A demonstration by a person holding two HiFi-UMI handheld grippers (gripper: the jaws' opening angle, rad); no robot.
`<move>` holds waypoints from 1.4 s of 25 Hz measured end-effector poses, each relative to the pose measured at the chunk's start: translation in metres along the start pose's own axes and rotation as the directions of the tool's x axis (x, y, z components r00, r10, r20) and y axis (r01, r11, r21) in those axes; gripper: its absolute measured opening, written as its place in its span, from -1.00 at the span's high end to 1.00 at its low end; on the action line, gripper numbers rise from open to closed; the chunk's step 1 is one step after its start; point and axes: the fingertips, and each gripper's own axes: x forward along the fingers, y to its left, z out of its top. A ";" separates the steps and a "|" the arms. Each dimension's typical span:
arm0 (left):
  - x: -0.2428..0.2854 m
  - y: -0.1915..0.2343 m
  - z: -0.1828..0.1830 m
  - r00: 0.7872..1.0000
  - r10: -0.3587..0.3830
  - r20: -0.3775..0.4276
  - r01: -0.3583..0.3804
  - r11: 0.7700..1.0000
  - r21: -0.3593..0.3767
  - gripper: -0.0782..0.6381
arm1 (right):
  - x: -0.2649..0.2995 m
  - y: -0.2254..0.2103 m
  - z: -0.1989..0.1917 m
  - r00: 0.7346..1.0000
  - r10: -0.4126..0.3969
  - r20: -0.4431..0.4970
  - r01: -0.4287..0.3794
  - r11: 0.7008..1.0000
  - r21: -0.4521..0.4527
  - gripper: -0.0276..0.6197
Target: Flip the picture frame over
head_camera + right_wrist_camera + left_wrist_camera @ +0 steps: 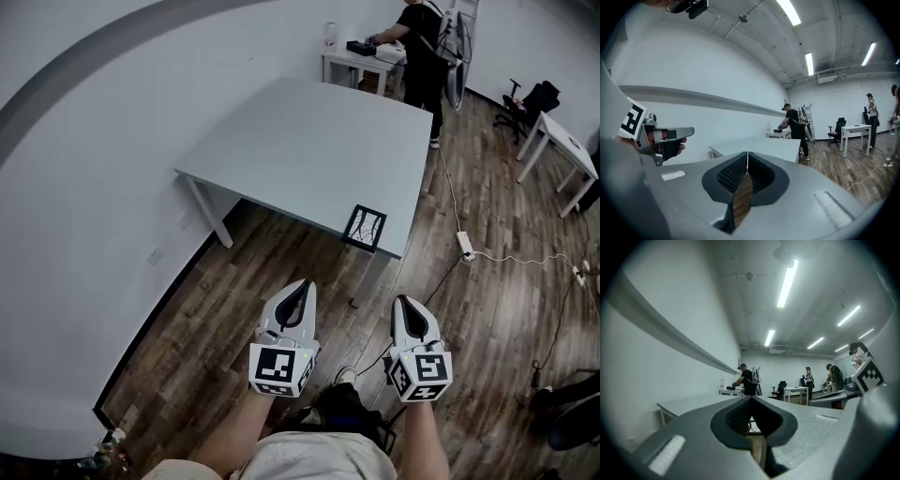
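Observation:
The picture frame [365, 228], black-edged with a pale picture of thin dark lines, lies flat at the near corner of the grey table [309, 141]. My left gripper [302, 286] and right gripper [403, 300] hang side by side over the wooden floor, short of the table and apart from the frame. Both are shut with nothing held. In the left gripper view the jaws [751, 399] meet, and the table edge lies beyond them. In the right gripper view the jaws [747, 153] also meet, and the table [764, 145] stands ahead.
A person [422, 47] stands at a small white table [361, 61] at the back. A white desk [558, 141] and an office chair [525, 98] stand at the right. A power strip [465, 246] with cables lies on the floor. A grey wall runs along the left.

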 end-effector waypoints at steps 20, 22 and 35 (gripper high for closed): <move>0.142 -0.020 -0.036 0.998 0.041 -0.050 -0.038 0.998 0.056 0.78 | 0.115 -0.101 -0.030 0.993 0.105 -0.051 -0.095 0.981 0.171 0.82; 0.147 -0.017 -0.042 0.998 0.039 -0.056 -0.036 0.998 0.049 0.78 | 0.122 -0.097 -0.038 0.991 0.118 -0.061 -0.104 0.974 0.203 0.82; 0.179 0.006 -0.086 0.991 -0.044 -0.125 0.047 0.999 0.026 0.78 | 0.187 -0.076 -0.135 0.989 0.146 -0.028 -0.069 0.617 0.784 0.56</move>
